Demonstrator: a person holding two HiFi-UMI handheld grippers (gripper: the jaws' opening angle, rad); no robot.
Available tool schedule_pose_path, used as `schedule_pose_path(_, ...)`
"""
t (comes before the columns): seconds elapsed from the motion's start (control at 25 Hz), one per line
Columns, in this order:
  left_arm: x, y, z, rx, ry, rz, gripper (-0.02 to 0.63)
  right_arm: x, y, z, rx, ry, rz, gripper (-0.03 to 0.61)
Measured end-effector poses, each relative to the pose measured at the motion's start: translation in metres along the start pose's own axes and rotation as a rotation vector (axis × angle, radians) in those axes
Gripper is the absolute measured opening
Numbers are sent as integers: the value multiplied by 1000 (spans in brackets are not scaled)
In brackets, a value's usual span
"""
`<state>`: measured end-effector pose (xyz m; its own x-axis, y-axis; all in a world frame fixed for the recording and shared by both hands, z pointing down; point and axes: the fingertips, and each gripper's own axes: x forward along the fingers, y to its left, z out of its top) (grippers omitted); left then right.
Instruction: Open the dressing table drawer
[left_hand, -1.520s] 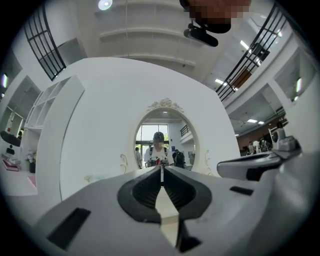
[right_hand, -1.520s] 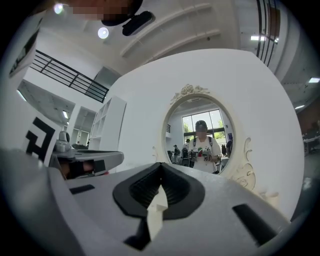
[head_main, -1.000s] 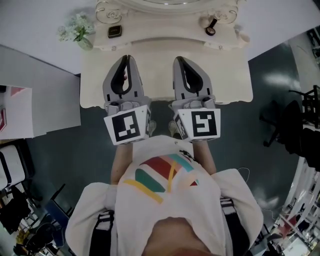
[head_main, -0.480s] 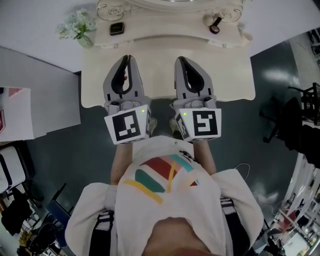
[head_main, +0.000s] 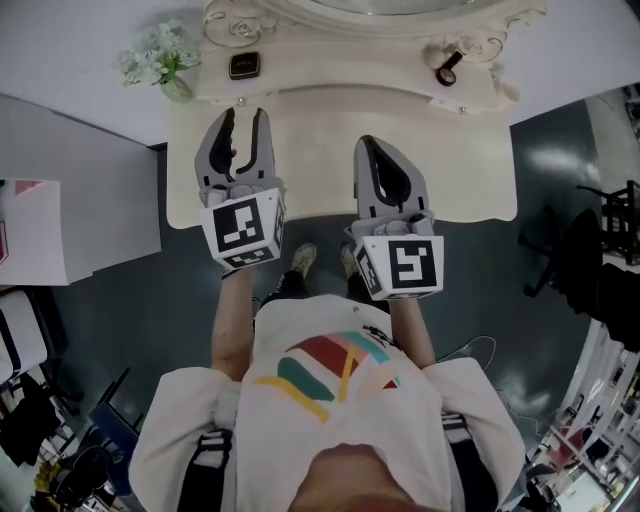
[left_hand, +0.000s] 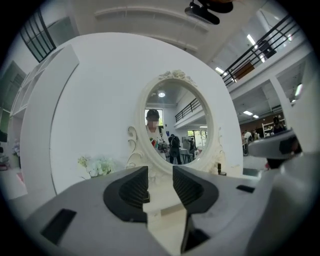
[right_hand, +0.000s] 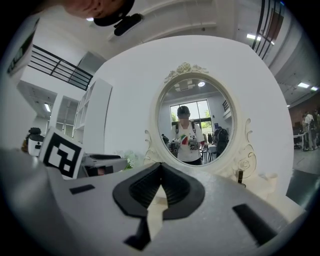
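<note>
The cream dressing table (head_main: 330, 120) stands in front of me, and its oval mirror (left_hand: 175, 122) fills both gripper views. From above, the tabletop hides the drawer front. My left gripper (head_main: 242, 118) reaches over the left half of the tabletop; its jaws are opening with nothing between them, and a clear gap shows at the left gripper (left_hand: 160, 175). My right gripper (head_main: 367, 143) hovers over the table's front middle, a little behind the left one. The jaws of the right gripper (right_hand: 161, 169) are shut, tips meeting on nothing.
A vase of white flowers (head_main: 160, 62) and a small dark square object (head_main: 244, 65) sit at the table's back left. A dark item (head_main: 447, 70) lies at the back right. A white surface (head_main: 80, 190) adjoins the table's left side. A dark chair (head_main: 590, 260) stands at the right.
The left gripper has moved forward over the tabletop and its jaws have gone from shut to apart. The right gripper has shifted slightly and stays shut.
</note>
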<state>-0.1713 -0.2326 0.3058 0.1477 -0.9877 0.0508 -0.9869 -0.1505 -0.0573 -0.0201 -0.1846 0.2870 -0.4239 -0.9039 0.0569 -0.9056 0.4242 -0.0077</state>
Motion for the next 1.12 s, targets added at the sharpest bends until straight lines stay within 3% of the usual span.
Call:
schedule_pose_path(0.16,30,18,-52,6,75,-15,169,19,4,-9,-5,25,14,0)
schedule_pose_path(0.36,60,50,-123,15,164,25,167,40,15,-24,-14,59,38,0)
schedule_pose_path(0.6,96,65,-185,-49,328,9,166,53,31,-43,-19,100,68,0)
schedule_pose_path(0.84,117,72,-211,-84,404,6,153,57,36,-66,-1,153,63,0)
schedule_pose_path(1.12,117,76,-232,-63,455,19,135,56,35,-77,13,171,51,0)
